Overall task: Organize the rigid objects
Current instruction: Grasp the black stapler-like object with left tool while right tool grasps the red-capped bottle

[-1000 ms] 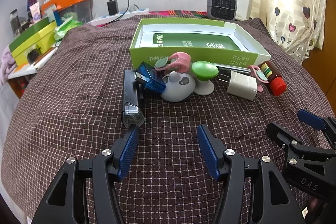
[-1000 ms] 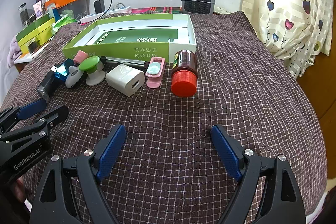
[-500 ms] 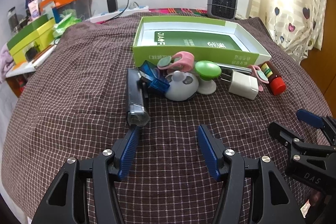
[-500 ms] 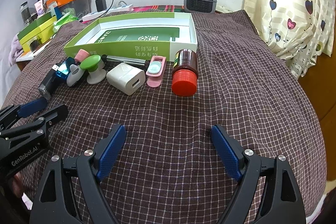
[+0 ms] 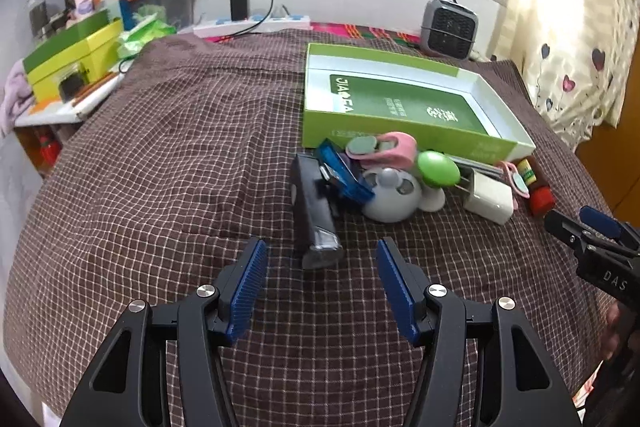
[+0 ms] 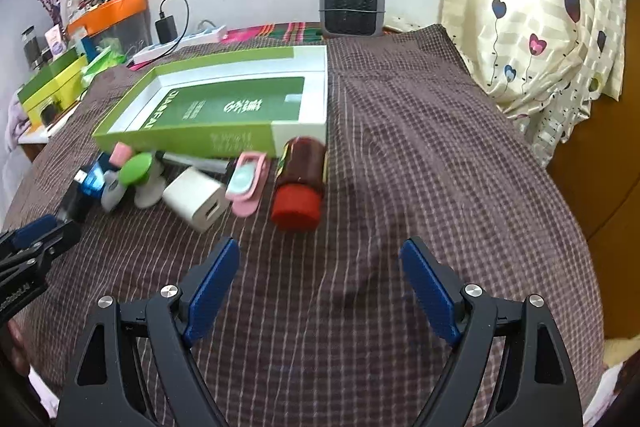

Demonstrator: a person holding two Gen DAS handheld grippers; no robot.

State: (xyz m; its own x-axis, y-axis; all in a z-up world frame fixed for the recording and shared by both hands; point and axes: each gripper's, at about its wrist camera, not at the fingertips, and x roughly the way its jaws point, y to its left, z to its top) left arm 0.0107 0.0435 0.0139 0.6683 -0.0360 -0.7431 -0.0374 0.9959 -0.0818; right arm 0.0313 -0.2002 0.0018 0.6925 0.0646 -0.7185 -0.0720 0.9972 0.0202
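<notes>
Your left tongs gape wide, empty, over the checked cloth. The black device lies just beyond them, long axis running near-to-far, glossy end toward you. Right tongs spread open too; one red-capped bottle lies just ahead, cap nearest. One green box sits beyond the clutter.

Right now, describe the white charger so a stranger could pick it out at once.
Start at the open green box on the checked cloth; a row of small things lies along its near wall. In that row the white charger sits between a green-topped knob and a pink case. It is the only plain white block there, with a slot in its end face.
</notes>
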